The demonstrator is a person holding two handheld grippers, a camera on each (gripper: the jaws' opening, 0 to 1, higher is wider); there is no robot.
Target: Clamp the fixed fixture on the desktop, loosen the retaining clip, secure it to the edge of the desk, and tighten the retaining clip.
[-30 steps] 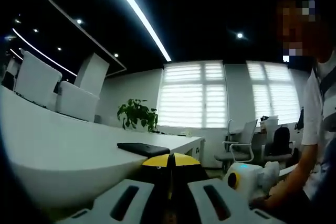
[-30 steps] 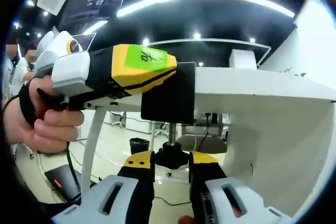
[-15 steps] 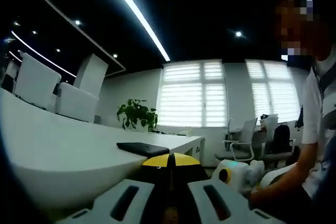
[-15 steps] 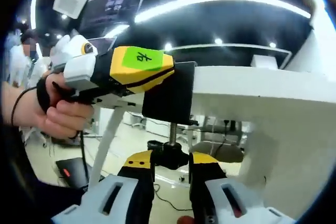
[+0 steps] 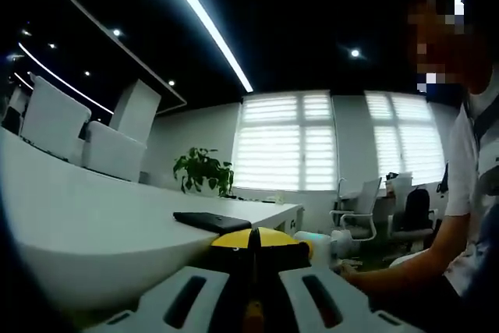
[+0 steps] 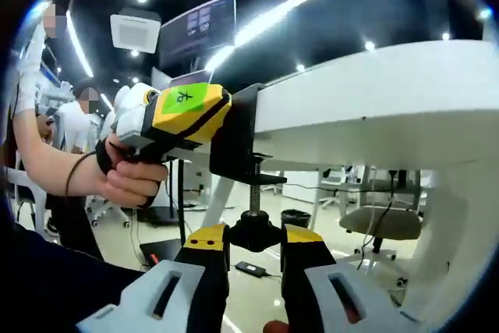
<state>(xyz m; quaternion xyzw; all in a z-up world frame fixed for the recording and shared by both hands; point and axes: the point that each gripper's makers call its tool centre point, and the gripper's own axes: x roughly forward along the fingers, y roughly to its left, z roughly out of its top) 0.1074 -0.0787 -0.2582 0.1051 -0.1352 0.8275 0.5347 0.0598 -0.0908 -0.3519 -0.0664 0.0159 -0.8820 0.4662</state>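
The black fixture [image 6: 238, 142] sits clamped over the edge of the white desk [image 6: 374, 99], its upper part lying against the desk's rim and its lower arm reaching under the desktop. From that lower arm a threaded screw [image 6: 253, 199] hangs straight down, ending in a black knob [image 6: 253, 232]. The right gripper [image 6: 254, 246] comes up from beneath the desk and has its two yellow-tipped jaws drawn in on that knob, one on each side, touching it. The left gripper [image 6: 175, 115] is at the desk edge too, on the side of the fixture away from the desk; its yellow nose with a green sticker presses against the upper part of the fixture, held by a hand [image 6: 129, 181] with a dark band at the wrist. In the left gripper view the left gripper [image 5: 251, 249] shows its yellow tips closed together with only a thin dark seam between them, the dark top of the fixture [image 5: 257, 259] just below them; whether they actually pinch it I cannot tell. Beyond them the desk [image 5: 86, 216] stretches away, with a flat black pad [image 5: 212, 221] lying on it, a potted plant [image 5: 204, 169] behind its far end before bright shuttered windows [image 5: 284, 142], and office chairs [image 5: 355, 220] off to the side.
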